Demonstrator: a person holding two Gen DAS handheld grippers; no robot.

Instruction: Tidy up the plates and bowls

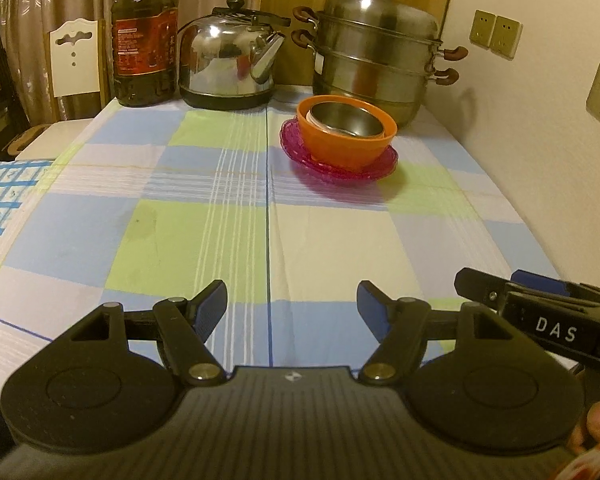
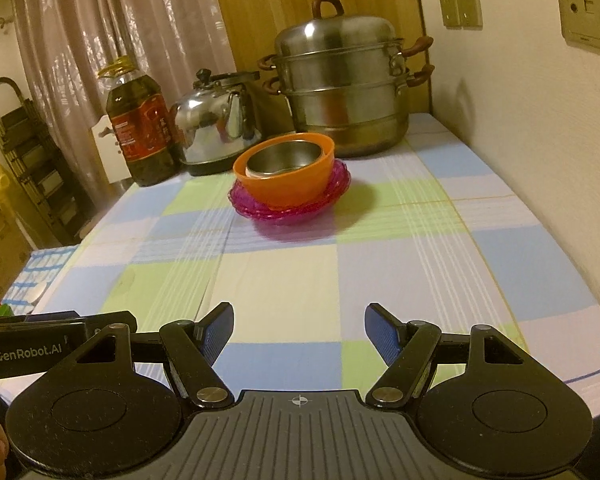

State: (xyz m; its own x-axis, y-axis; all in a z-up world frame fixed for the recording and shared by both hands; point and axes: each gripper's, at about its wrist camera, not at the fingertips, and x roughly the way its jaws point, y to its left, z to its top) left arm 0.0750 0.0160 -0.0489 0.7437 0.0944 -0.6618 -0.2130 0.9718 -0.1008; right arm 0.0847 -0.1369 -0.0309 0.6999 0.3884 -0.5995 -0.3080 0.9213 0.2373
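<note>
A steel bowl [image 1: 346,120] sits inside an orange bowl [image 1: 348,140], which stands on stacked pink plates [image 1: 340,166] at the far right of the checked tablecloth. The same stack shows in the right wrist view: steel bowl [image 2: 286,158], orange bowl [image 2: 288,184], pink plates [image 2: 288,208]. My left gripper [image 1: 292,304] is open and empty, low over the near table edge. My right gripper [image 2: 299,326] is open and empty, also near the front edge. The right gripper shows at the lower right of the left wrist view [image 1: 512,292], beside the left one.
A steel steamer pot [image 1: 376,52], a kettle [image 1: 230,60] and an oil bottle [image 1: 144,40] stand along the back edge. The wall with sockets [image 1: 496,36] runs along the right. A chair [image 1: 76,60] and a second cloth-covered surface [image 1: 4,196] lie to the left.
</note>
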